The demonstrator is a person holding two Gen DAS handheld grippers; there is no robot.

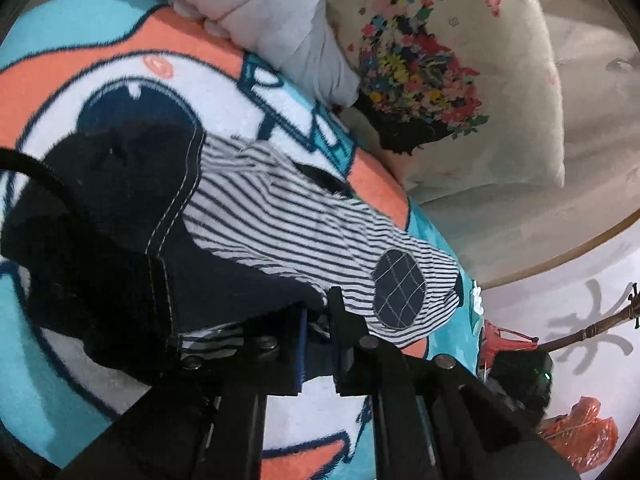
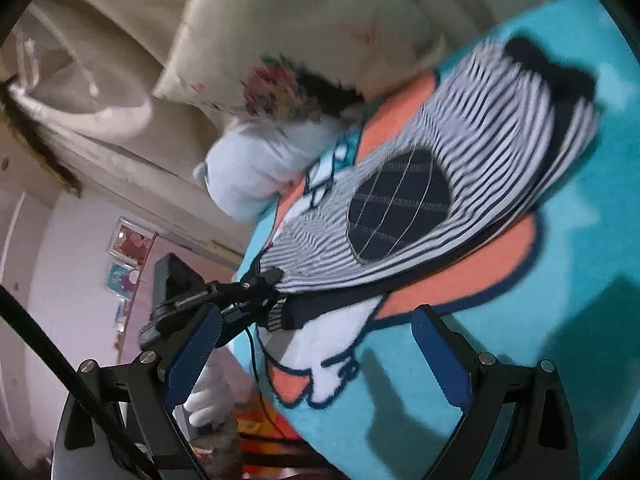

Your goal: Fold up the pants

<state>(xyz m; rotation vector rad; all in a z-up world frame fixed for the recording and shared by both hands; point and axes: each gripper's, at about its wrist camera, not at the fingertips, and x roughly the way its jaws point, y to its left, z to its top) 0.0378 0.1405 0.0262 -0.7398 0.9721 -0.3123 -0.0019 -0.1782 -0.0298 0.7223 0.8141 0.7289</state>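
The pants [image 1: 280,220] are small, striped navy and white, with navy panels and an oval navy knee patch [image 1: 398,290]. They lie on a turquoise and orange cartoon blanket [image 1: 120,64]. My left gripper [image 1: 318,320] is shut on the pants' cuff edge. In the right wrist view the pants [image 2: 460,152] lie ahead with the patch [image 2: 400,208] showing, and the left gripper [image 2: 272,292] pinches the cuff at their near end. My right gripper [image 2: 316,356] is open and empty, above the blanket [image 2: 560,340], short of the pants.
A floral cream pillow [image 1: 460,80] and a white pillow [image 1: 272,12] lie at the blanket's far side. The bed edge drops to the floor, with orange bags [image 1: 576,432] and a wooden stand [image 1: 592,328] beyond. A cable [image 1: 36,168] crosses the left.
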